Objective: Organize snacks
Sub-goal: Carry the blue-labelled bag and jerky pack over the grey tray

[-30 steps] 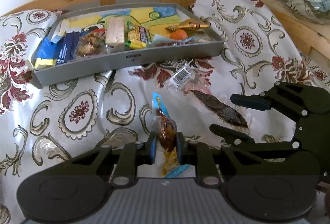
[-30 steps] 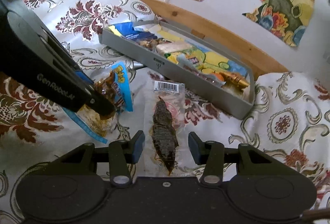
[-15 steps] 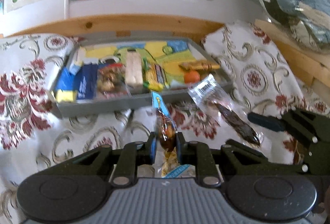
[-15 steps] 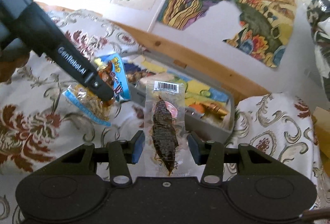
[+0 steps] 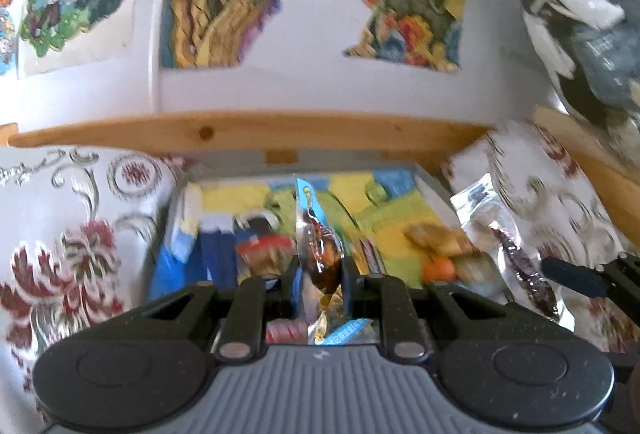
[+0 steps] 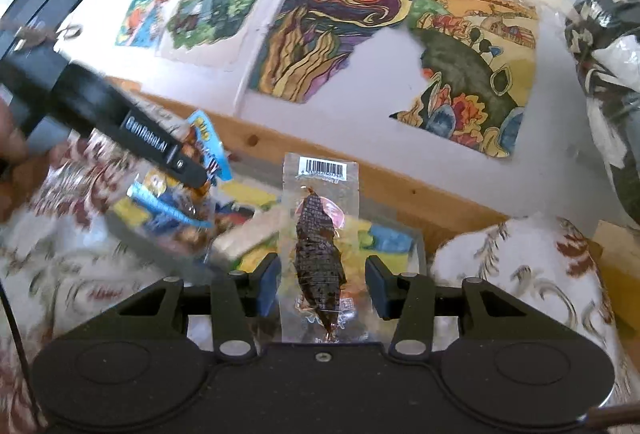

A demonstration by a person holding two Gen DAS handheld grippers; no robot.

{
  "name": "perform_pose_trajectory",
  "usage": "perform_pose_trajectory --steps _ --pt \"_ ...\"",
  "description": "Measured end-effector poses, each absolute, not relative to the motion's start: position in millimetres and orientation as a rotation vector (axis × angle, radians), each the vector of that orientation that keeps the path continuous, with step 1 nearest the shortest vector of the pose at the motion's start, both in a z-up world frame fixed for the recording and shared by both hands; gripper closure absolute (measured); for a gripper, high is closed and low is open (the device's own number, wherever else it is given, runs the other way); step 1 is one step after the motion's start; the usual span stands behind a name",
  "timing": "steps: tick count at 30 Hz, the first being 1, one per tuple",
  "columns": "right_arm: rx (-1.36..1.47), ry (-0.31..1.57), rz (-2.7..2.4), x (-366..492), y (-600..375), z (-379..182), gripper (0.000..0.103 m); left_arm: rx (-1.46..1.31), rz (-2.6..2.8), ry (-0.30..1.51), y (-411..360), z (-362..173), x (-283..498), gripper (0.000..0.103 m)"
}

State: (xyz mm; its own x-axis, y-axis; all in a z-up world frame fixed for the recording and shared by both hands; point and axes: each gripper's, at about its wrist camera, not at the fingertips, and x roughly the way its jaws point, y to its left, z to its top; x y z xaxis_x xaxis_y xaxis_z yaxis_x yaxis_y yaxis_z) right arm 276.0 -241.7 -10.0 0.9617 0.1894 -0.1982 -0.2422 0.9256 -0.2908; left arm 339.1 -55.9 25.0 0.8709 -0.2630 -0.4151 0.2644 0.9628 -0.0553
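My left gripper (image 5: 320, 268) is shut on a blue-topped packet of brown snack (image 5: 318, 234), held upright above the grey tray (image 5: 434, 188) of assorted snacks. The right wrist view shows that same packet (image 6: 172, 210) hanging from the left gripper (image 6: 192, 174) at the left. My right gripper (image 6: 322, 274) grips a clear barcoded packet (image 6: 320, 254) with a dark dried strip inside. It hangs in the air over the tray's right end (image 6: 420, 250). The clear packet (image 5: 508, 242) also shows at the right of the left wrist view.
The tray rests on a floral cloth (image 5: 80, 234) against a wooden rail (image 5: 280, 134). Behind it is a white wall with colourful pictures (image 6: 340, 26). A bundle of checked and dark fabric (image 5: 592, 14) sits up at the right. A hand (image 6: 12, 142) holds the left gripper.
Both grippers have risen off the cloth and moved forward over the tray, each carrying its packet. The clear packet, which lay flat a second ago, is now lifted.
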Motion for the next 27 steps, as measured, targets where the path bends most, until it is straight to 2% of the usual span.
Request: perform_pose_trajectory --steps 8,27 --pt "-0.303 0.194 0.235 338 -217 8 0.055 -0.041 -0.213 0.407 -38 15 376 0.083" --pt "-0.302 0.362 0.221 398 -193 -26 0.055 -0.157 -0.243 0.468 -17 -17 416 0.082"
